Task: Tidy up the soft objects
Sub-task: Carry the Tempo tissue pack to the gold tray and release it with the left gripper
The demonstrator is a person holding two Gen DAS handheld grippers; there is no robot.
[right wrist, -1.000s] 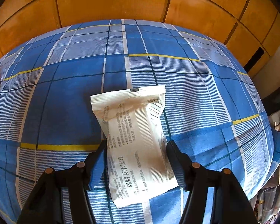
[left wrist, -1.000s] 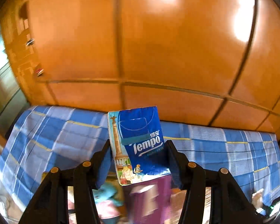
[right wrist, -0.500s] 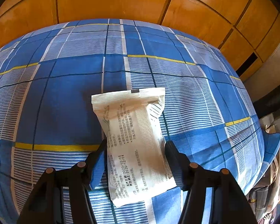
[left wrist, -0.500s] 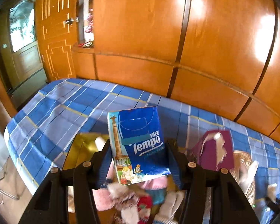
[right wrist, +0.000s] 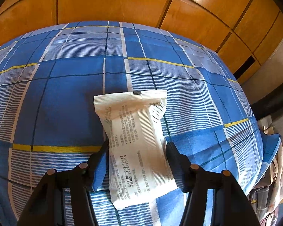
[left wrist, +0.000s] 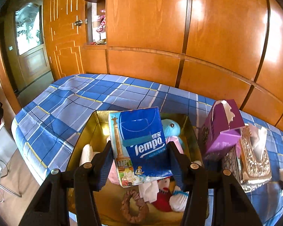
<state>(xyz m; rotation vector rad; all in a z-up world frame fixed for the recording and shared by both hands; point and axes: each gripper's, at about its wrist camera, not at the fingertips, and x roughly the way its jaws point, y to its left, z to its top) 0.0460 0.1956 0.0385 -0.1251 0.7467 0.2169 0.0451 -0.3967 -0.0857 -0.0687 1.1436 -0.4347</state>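
A blue Tempo tissue pack [left wrist: 141, 131] stands upright between the pads of my left gripper [left wrist: 139, 145], which is shut on it. It hangs above an open gold box [left wrist: 96, 124] holding a blue plush toy [left wrist: 171, 128], a small red doll [left wrist: 162, 195], a brown scrunchie [left wrist: 134, 207] and other soft items. My right gripper [right wrist: 136, 145] points down at a white sachet pack [right wrist: 134, 124] lying flat on the blue plaid bed [right wrist: 66, 98]. Its jaws have closed in, and both pads press the pack's long sides.
Right of the gold box stand a purple tissue box [left wrist: 222, 128] and an ornate gold tissue holder [left wrist: 254, 160]. Wooden wardrobe panels [left wrist: 217, 37] back the bed, with a door [left wrist: 30, 37] at far left. The bed's right edge [right wrist: 269, 146] drops to clutter on the floor.
The left gripper carried the Tempo pack sideways and down, from facing the wardrobe to above the gold box. The right gripper's fingers drew in against the white pack, which stayed on the bed.
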